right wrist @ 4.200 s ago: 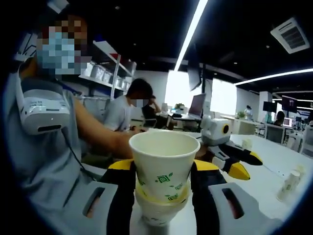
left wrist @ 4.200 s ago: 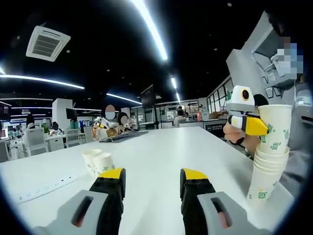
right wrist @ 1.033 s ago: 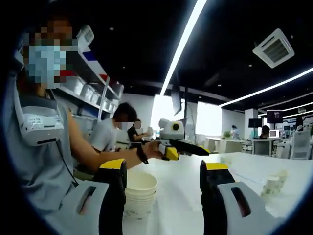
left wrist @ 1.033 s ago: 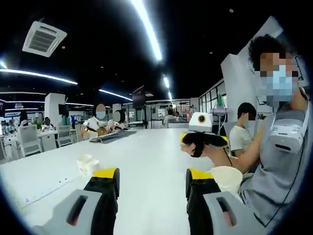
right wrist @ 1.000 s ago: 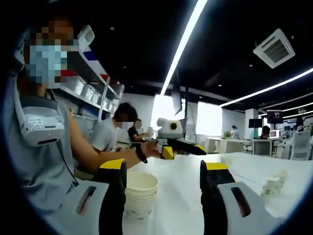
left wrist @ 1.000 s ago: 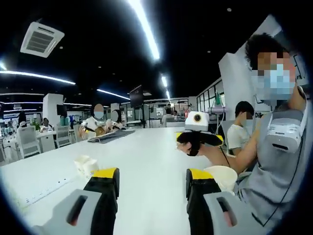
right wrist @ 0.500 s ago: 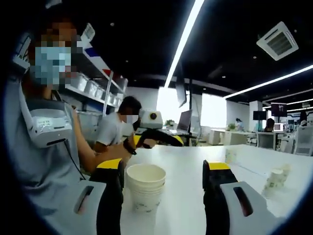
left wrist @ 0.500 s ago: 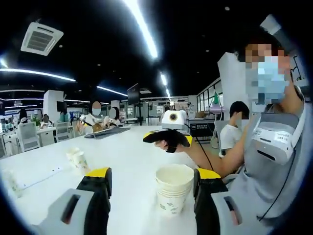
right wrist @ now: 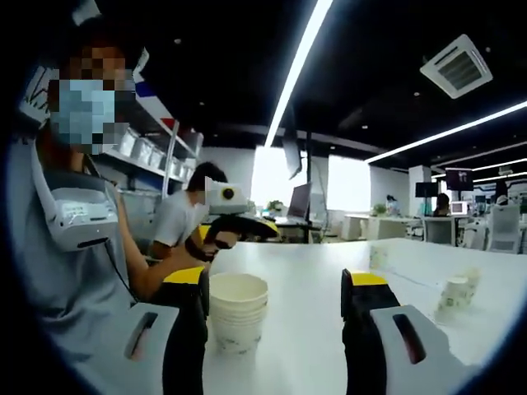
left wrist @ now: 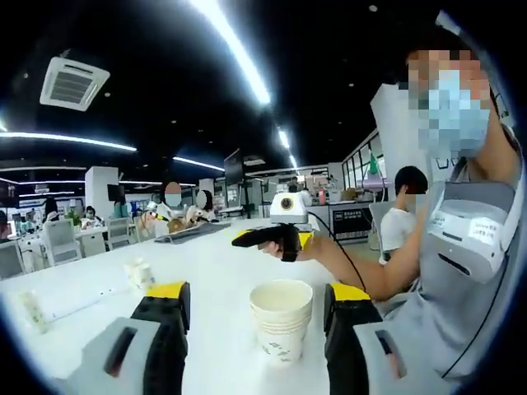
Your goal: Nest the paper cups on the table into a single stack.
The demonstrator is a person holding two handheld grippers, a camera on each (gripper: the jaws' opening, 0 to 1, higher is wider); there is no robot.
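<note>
Stack of cups (left wrist: 282, 319) stands between open left gripper (left wrist: 255, 296), seemingly untouched.

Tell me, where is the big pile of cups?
The nested cup stack stands on the white table, between the left tool's open jaws, nearer the right jaw, in the left gripper view.

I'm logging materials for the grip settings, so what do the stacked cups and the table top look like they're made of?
Stack of cups: probably thin paper, matte off-white with small green printed marks and rolled rims layered closely. Table: smooth white top, likely laminate or painted board; it shows a soft sheen under the ceiling lights, but the exact material cannot be told.
</note>
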